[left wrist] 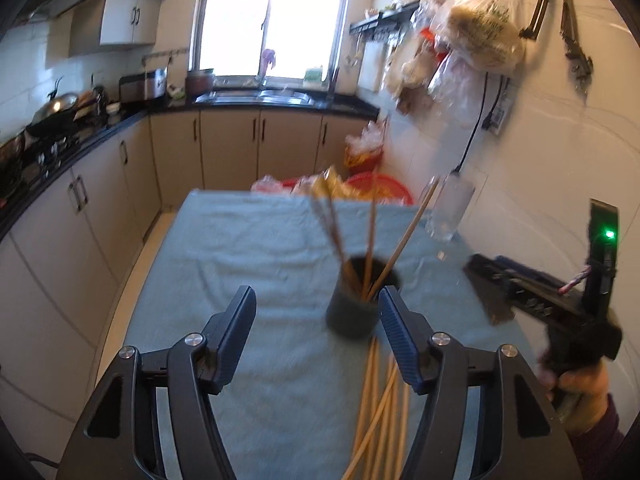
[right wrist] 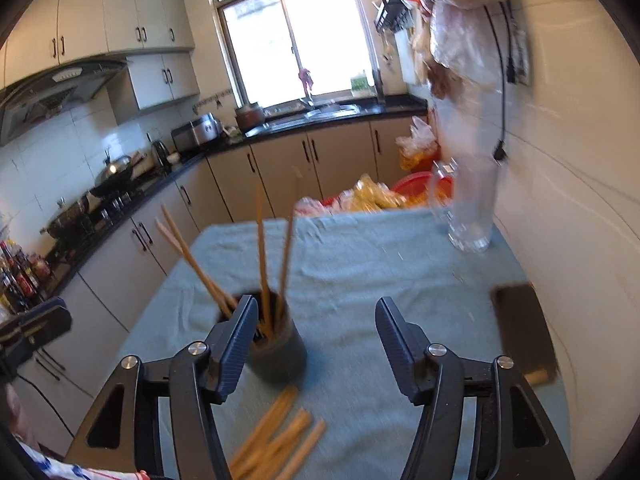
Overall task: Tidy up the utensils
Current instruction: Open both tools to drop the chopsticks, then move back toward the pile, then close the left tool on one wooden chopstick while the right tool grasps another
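worktop (left wrist: 240,240): soft blue-grey cloth cover | holder (left wrist: 354,312): dark round cup, upright mid-cloth, slim wooden chopsticks (left wrist: 370,240) standing inside | loose chopsticks (left wrist: 380,408): flat on cloth beside it | left claw (left wrist: 316,340), right claw (right wrist: 312,344): ribbed pads apart, holding nothing

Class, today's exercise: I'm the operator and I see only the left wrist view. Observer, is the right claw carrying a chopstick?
Observer: No. The right claw is open, with nothing between its fingers.
Operator: Where is the holder from that side?
Observer: The dark holder stands partly behind the claw's left finger, not between the two.
Operator: Is there anything along the counter that I can't make out?
Observer: A cluster of bottles stands at the near end of the counter.
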